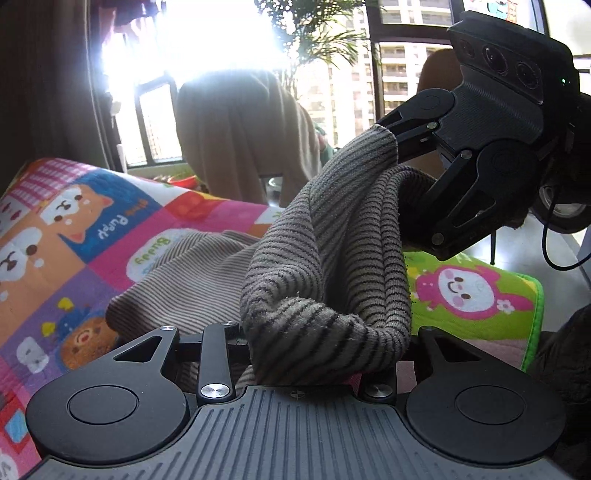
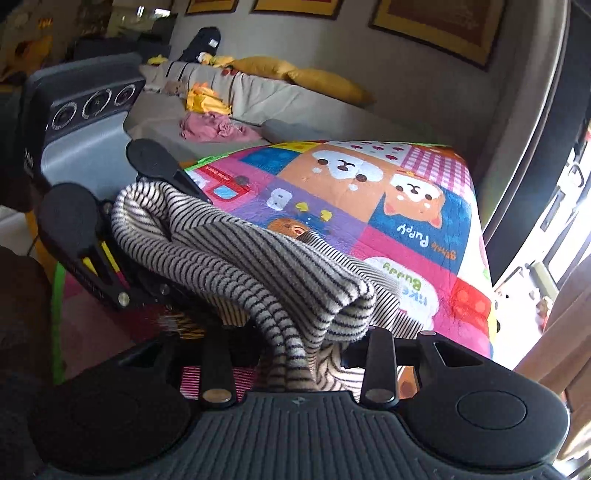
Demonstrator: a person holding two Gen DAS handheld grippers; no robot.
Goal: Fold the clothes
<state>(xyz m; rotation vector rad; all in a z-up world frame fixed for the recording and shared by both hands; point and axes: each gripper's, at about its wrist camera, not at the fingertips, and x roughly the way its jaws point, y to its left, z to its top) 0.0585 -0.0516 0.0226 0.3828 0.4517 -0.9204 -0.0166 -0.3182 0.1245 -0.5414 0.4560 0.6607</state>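
Glaring window (image 1: pixel 207 48), grey sofa (image 2: pixel 295 107), yellow cushions (image 2: pixel 325 83), framed pictures (image 2: pixel 436 22)

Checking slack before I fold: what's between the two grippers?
Only the striped garment, bunched, running from the left gripper to the right gripper. The left wrist view shows it best.

a home living room: behind the cartoon quilt (image 2: pixel 369 206) a sofa (image 2: pixel 258 99) with yellow cushions (image 2: pixel 325 83), framed pictures (image 2: pixel 439 26) above it, a palm (image 1: pixel 314 33) by the window.
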